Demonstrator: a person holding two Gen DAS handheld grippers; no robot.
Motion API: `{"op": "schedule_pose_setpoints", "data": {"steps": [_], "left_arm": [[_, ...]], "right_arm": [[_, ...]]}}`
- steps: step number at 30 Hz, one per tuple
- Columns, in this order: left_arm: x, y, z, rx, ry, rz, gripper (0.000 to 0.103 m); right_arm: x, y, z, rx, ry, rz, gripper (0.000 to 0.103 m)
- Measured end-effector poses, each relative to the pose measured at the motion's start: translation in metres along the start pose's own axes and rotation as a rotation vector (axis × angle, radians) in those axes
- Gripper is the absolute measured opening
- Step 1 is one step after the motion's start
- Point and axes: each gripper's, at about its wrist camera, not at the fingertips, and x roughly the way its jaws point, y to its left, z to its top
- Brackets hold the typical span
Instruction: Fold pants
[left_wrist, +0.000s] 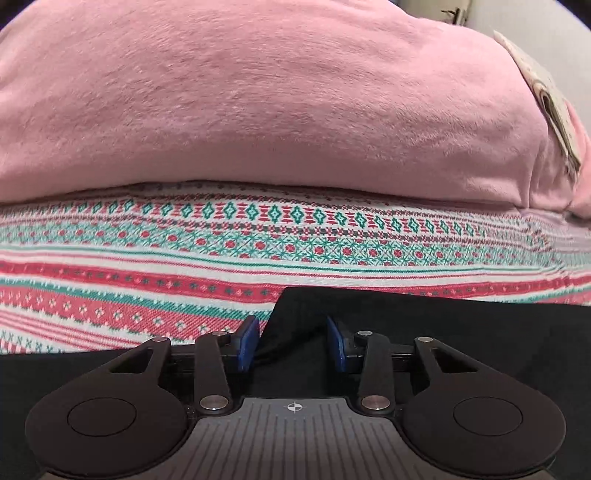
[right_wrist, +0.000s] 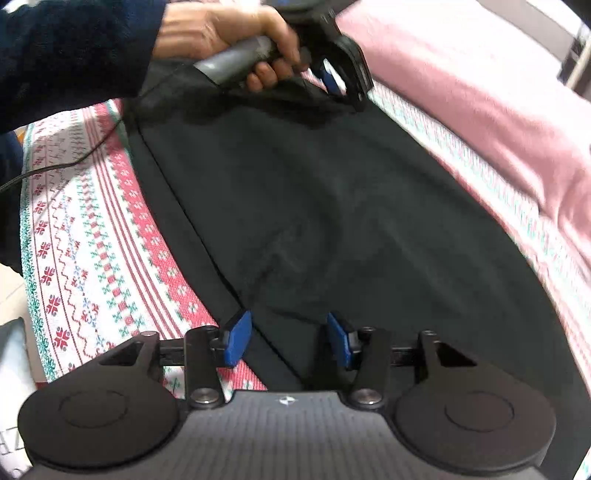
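Black pants (right_wrist: 314, 206) lie spread flat on a patterned bed sheet (right_wrist: 92, 240). My right gripper (right_wrist: 290, 341) is open just above the near edge of the pants, its blue pads (right_wrist: 238, 339) apart over a seam. My left gripper (left_wrist: 293, 343) is open too, its pads either side of a corner of the black pants (left_wrist: 406, 325). It also shows at the far end of the pants in the right wrist view (right_wrist: 340, 79), held by a hand (right_wrist: 221, 33) in a dark sleeve.
A pink fleece blanket (left_wrist: 277, 103) is bunched along the far side of the patterned sheet (left_wrist: 147, 258), and shows at the right in the right wrist view (right_wrist: 480, 99). A thin black cable (right_wrist: 55, 166) crosses the sheet at left. The bed edge is at lower left.
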Motion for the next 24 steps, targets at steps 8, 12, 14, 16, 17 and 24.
{"op": "schedule_pose_setpoints", "data": {"steps": [8, 12, 14, 16, 17, 24], "left_arm": [[-0.004, 0.000, 0.001, 0.006, 0.015, 0.021, 0.040], [-0.003, 0.000, 0.003, -0.002, 0.023, 0.015, 0.041], [-0.005, 0.002, 0.004, -0.006, 0.027, 0.009, 0.041], [-0.006, 0.003, 0.002, -0.001, 0.030, 0.013, 0.043], [-0.005, 0.004, 0.001, 0.004, 0.033, 0.018, 0.044], [-0.013, 0.001, -0.002, -0.002, 0.019, 0.047, 0.045]], "right_arm": [[0.016, 0.033, 0.010, -0.210, -0.054, -0.075, 0.006], [0.010, 0.047, 0.014, -0.291, -0.060, -0.089, 0.000], [0.000, 0.050, 0.013, -0.286, -0.062, -0.059, 0.000], [-0.007, 0.052, 0.008, -0.280, -0.067, -0.015, 0.000], [-0.006, 0.052, 0.006, -0.267, -0.063, -0.001, 0.000], [0.009, 0.054, 0.012, -0.228, -0.003, -0.001, 0.001]]}}
